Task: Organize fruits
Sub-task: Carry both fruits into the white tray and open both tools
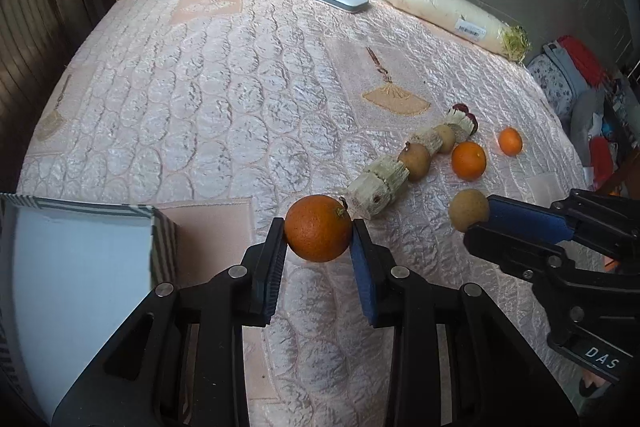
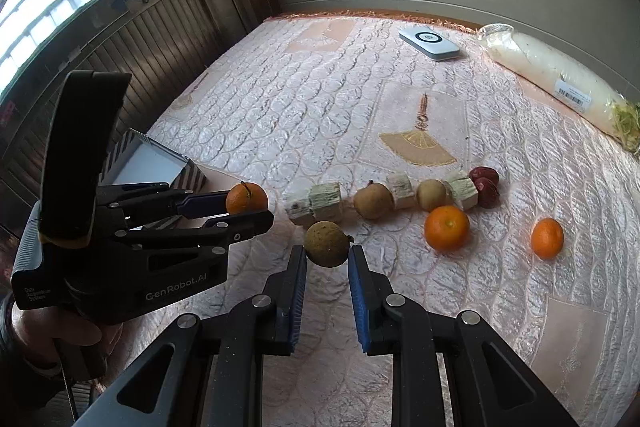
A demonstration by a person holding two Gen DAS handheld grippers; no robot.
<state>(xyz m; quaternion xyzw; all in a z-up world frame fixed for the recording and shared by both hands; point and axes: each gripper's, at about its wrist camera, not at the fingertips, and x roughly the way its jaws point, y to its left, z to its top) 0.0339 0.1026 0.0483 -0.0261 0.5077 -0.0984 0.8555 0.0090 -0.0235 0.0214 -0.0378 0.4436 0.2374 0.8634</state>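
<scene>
Your left claw [image 1: 319,229] is closed on an orange [image 1: 319,228], pinched at its sides and held clear above the bed [image 1: 200,99]; your right claw [image 2: 327,246] grips a brown fruit [image 2: 327,243] the same way, its jaws set a little narrower to suit it. The relation that counts is the box [image 1: 80,259]: it sits just to the left of your left claw, near the bed's front edge, so that hand is nearer by far, and the right claw has to cross over the left one's space to reach it. Neither fruit has a long axis to worry about, being nearly round. The left view looks down into the box and shows a pale floor, seemingly bare, though part of it runs out of frame. The right view shows only a far corner of the box behind the left claw, but it lays out the rest best: a row of pale chunks [image 2: 320,205], two more brown fruits [image 2: 373,201] and red dates [image 2: 485,183] in a line, with two loose oranges [image 2: 447,228] just in front, well apart from the box.
</scene>
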